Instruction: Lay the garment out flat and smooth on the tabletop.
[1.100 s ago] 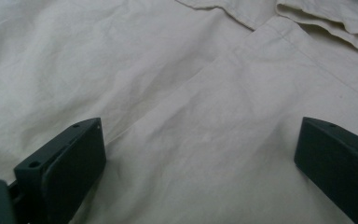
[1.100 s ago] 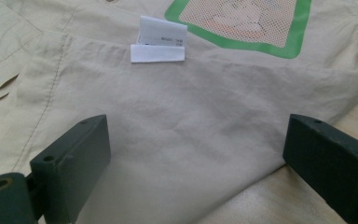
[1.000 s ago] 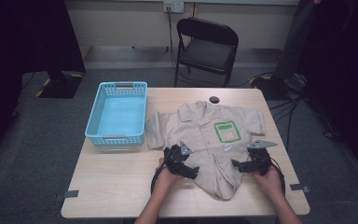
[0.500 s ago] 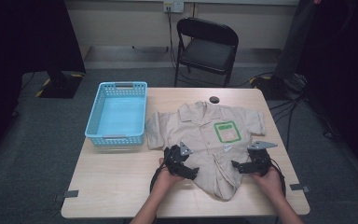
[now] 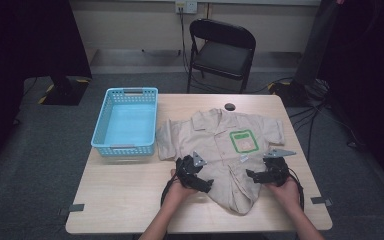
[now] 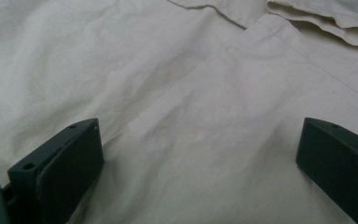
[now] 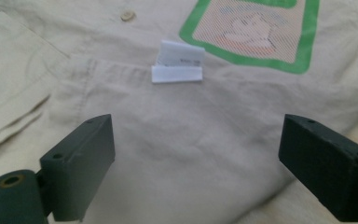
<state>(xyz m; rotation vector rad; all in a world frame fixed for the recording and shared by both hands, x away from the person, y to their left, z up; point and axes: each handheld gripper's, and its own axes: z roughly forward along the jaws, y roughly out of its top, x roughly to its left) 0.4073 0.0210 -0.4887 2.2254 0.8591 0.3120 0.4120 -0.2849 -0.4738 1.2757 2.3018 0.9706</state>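
Note:
A beige short-sleeved shirt lies flat on the wooden table, front up, with a green-framed patch on its chest. My left gripper rests at the shirt's lower left edge. In the left gripper view it stands open over plain cloth. My right gripper sits at the lower right hem, open. Its jaws have just been closing a little, with shirt cloth below and between them, unpressed. A white tag and the patch lie just ahead.
A light blue plastic basket stands on the table's left part, beside the shirt's sleeve. A small black disc lies near the far edge. A black folding chair stands behind the table. Bare tabletop shows at the front left.

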